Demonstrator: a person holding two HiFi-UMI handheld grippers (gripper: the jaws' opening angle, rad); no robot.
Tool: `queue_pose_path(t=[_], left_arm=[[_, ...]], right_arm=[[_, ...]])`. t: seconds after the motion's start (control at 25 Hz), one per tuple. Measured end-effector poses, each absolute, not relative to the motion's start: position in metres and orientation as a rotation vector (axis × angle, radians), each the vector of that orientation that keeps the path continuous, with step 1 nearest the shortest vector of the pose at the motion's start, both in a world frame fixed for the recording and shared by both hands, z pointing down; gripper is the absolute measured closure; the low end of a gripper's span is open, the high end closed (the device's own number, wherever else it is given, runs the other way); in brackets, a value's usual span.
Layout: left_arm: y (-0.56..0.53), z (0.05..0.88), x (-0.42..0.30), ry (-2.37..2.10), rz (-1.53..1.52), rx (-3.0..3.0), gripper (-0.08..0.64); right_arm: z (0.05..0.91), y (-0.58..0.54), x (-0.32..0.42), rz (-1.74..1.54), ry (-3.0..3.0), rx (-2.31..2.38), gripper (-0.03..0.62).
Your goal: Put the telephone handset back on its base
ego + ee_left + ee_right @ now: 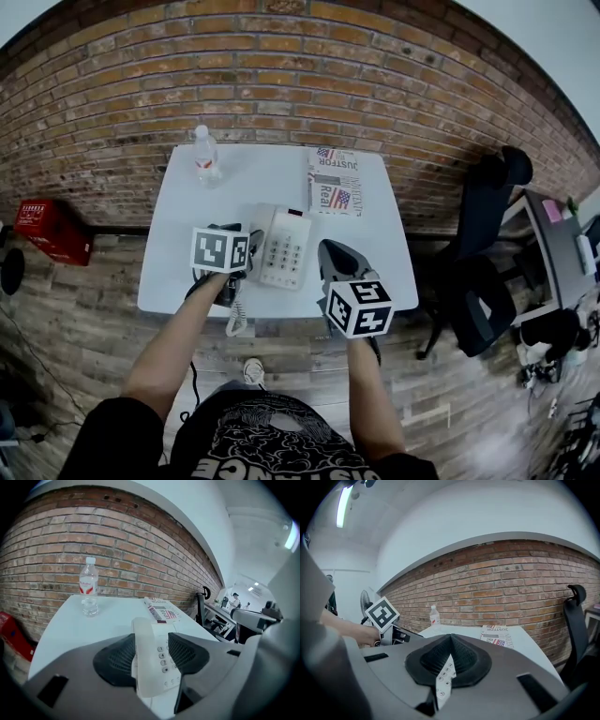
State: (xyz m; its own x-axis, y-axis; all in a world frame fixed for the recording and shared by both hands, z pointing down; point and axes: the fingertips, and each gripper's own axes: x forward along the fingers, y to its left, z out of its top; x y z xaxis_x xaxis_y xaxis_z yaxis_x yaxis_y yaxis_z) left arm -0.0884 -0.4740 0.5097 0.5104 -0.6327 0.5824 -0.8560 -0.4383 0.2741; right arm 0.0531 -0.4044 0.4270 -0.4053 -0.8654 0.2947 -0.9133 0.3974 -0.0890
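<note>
A white telephone base [289, 253] sits mid-table. In the left gripper view the handset [143, 667] lies along the left side of the base, beside the keypad [164, 660]. My left gripper [152, 656] hangs over it, open: the left pad is against the handset, while the right pad stands apart over the keys. A coiled cord [236, 314] hangs off the table's front edge. My right gripper [336, 253] is just right of the base with its pads [464, 658] together and nothing held; only a sliver of keypad [445, 677] shows between them.
The white table [183, 281] stands against a brick wall. A water bottle [206, 155] is at the back left and a folded newspaper [335, 181] at the back right. A black office chair [483, 272] stands to the right, and a red crate [52, 230] on the floor to the left.
</note>
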Motion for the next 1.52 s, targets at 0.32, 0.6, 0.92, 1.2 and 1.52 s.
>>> queue_pose_path(t=[0.32,0.6,0.92,1.2,1.52], left_arm=[[-0.438,0.463,-0.099,-1.278,0.426,2.326,0.344],[-0.399,0.413,-0.104,-1.315,0.282,2.446,0.350],[-0.356,0.383,-0.116,-1.376,0.196,2.502,0.450],[-0.322,0.370,-0.119,-1.386,0.130,2.534,0.539],[-0.304,0.366,-0.125,-1.431,0.114,2.541,0.554]], right_arm=[[0.405,-0.381,0.051,0.290,-2.499,1.542,0.592],[0.389,-0.357,0.051,0.251,-2.537,1.520,0.592],[0.373,-0.327,0.050,0.200,-2.574,1.497,0.592],[0.366,-0.305,0.051,0.177,-2.600,1.476,0.591],[0.364,-0.289,0.055,0.155,-2.602,1.465,0.592]])
